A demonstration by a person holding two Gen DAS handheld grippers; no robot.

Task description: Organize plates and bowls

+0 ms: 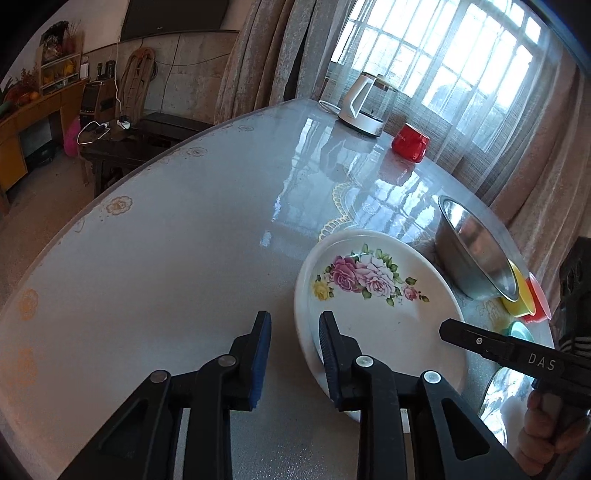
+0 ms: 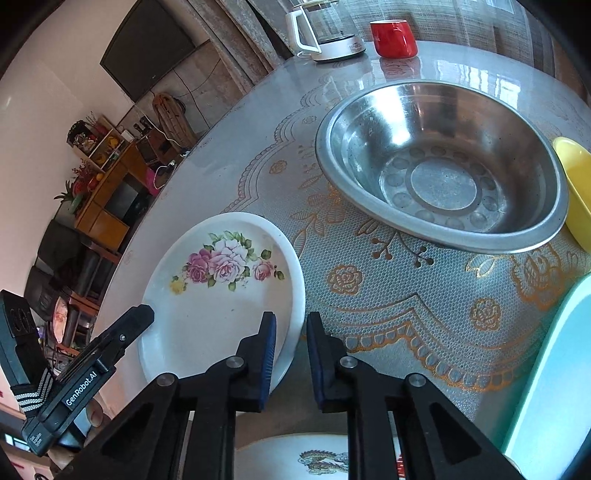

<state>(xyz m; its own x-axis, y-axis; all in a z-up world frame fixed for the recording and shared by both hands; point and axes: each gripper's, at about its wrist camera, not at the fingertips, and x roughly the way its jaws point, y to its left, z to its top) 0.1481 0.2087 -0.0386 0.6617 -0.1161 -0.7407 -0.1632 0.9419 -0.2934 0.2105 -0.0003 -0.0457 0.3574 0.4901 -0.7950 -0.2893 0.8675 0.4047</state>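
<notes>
A white plate with pink roses point(image 1: 369, 325) point(image 2: 221, 314) lies on the round table. My left gripper point(image 1: 294, 318) straddles the plate's left rim, one finger outside it and one over the inside. Table still shows between the outer pad and the rim, so it reads as open. My right gripper point(image 2: 291, 318) has closed on the opposite rim, with its pads tight against the edge. Each gripper's black tip also shows in the other's view, at opposite edges of the plate. Behind the plate stands a large steel bowl point(image 1: 476, 254) point(image 2: 443, 166).
A yellow bowl point(image 2: 576, 184) sits nested in a red one point(image 1: 541, 302), right of the steel bowl. A teal dish point(image 2: 554, 369) lies nearer, and a dragon-pattern plate point(image 2: 295, 458) lies under the right gripper. A red cup point(image 2: 393, 38) and a white kettle point(image 2: 325, 33) stand far back. The table's edge point(image 1: 110, 206) curves along the left.
</notes>
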